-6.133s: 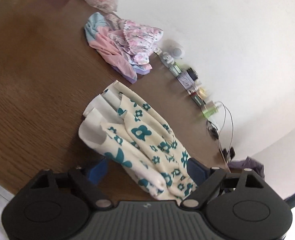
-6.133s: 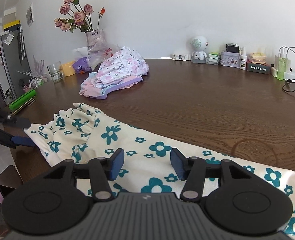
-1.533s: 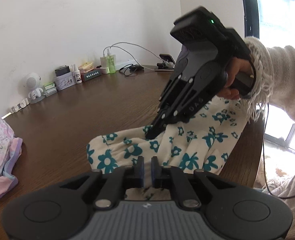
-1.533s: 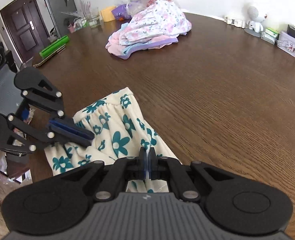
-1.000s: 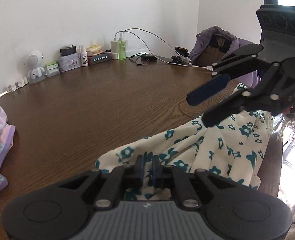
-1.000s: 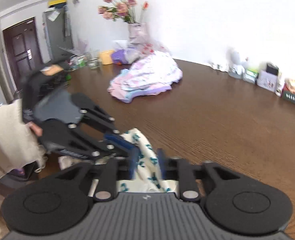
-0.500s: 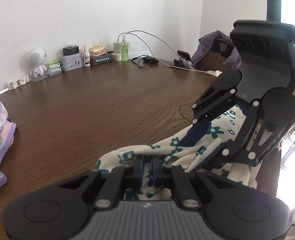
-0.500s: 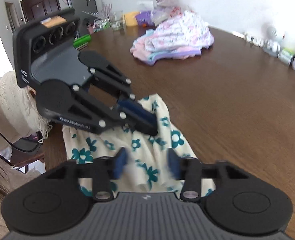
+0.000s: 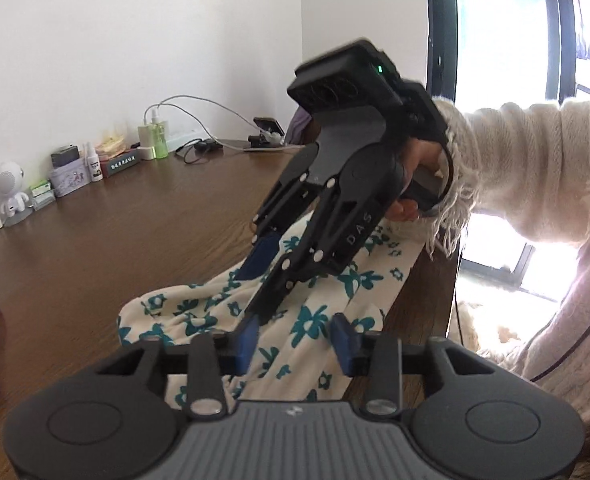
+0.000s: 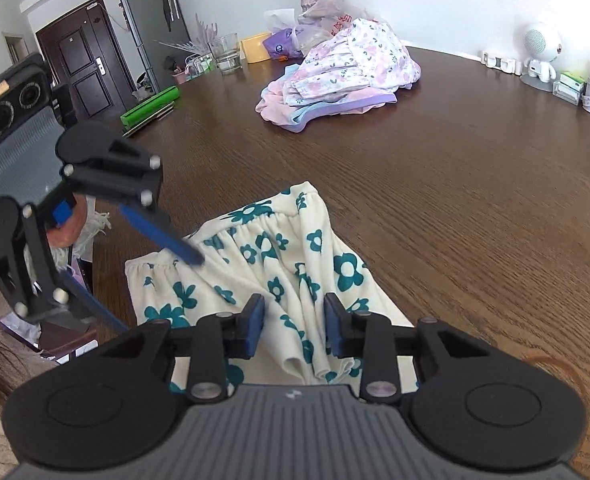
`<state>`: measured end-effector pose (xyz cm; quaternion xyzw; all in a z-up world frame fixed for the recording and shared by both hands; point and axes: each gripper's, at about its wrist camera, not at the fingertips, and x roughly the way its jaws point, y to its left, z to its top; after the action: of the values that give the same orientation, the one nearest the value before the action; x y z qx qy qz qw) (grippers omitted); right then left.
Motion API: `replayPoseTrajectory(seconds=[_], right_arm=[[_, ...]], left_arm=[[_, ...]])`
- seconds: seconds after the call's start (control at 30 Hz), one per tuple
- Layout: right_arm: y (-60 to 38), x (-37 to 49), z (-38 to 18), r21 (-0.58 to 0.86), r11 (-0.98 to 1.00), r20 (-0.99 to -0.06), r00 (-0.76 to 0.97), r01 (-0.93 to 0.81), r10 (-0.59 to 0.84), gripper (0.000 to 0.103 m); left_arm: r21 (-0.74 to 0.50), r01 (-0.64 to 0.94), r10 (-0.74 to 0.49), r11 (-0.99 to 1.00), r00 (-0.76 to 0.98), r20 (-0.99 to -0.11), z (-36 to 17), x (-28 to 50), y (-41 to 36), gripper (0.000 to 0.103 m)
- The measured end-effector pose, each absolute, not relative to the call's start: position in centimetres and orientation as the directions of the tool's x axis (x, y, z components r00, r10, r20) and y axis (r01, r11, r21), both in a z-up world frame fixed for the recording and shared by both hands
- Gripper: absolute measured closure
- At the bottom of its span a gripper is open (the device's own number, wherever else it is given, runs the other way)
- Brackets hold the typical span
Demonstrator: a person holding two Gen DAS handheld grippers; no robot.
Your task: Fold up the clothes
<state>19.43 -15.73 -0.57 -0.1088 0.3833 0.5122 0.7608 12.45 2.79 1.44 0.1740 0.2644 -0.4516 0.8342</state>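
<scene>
The left gripper (image 9: 293,342), jaws just parted, and the right gripper (image 10: 293,326), jaws narrowing, both stand apart over the folded floral garment (image 10: 291,264) beneath them.

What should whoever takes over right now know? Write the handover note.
Left tool: open; jaws have just been opening, floral garment beneath them, not gripped.
Right tool: open; jaws have just been closing a little, a fold of the garment between them, not pinched.
Garment: bunched at the table's near edge. Pastel clothes heap: far side.
Done: garment folded over, rumpled.
Left: tidy it, then probably the heap.
</scene>
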Motion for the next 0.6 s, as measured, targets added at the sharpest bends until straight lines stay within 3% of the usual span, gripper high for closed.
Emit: replayPoseTrajectory(seconds=[0.03, 0.07, 0.27, 0.3, 0.4, 0.5, 0.6], right_arm=[[-15.7, 19.4, -0.6, 0.229, 0.453, -0.693, 0.182, -0.861, 0.697, 0.071], [-15.8, 19.4, -0.6, 0.231, 0.454, -0.692, 0.183, -0.860, 0.698, 0.071], [-17.7, 20.4, 0.2, 0.376, 0.440, -0.627, 0.126, -0.816, 0.769, 0.057], [-18.1, 20.2, 0.7, 0.374, 0.416, -0.613, 0.116, -0.829, 0.782, 0.048], [-17.9, 18.5, 1.8, 0.245, 0.347, -0.647, 0.114, -0.905, 0.754, 0.022], [-16.5, 17.3, 2.2, 0.086, 0.309, -0.713, 0.158, -0.947, 0.683, 0.020], [-15.2, 17.1, 1.6, 0.048, 0.261, -0.763, 0.133, -0.964, 0.633, 0.019]], left_arm=[[0.066, 0.841, -0.646, 0.536, 0.460, -0.609, 1.0, 12.6, 2.3, 0.086], [0.079, 0.837, -0.631, 0.542, 0.467, -0.619, 0.6, 12.7, 1.8, 0.088], [0.117, 0.823, -0.587, 0.556, 0.488, -0.646, -0.3, 13.0, 0.5, 0.088], [0.117, 0.822, -0.587, 0.557, 0.490, -0.645, -0.3, 13.0, 0.5, 0.088], [0.097, 0.823, -0.593, 0.559, 0.480, -0.646, -0.2, 13.3, 0.7, 0.087], [0.084, 0.825, -0.599, 0.559, 0.472, -0.647, -0.2, 13.5, 0.9, 0.086], [0.082, 0.823, -0.598, 0.562, 0.473, -0.648, -0.1, 13.5, 0.9, 0.086]])
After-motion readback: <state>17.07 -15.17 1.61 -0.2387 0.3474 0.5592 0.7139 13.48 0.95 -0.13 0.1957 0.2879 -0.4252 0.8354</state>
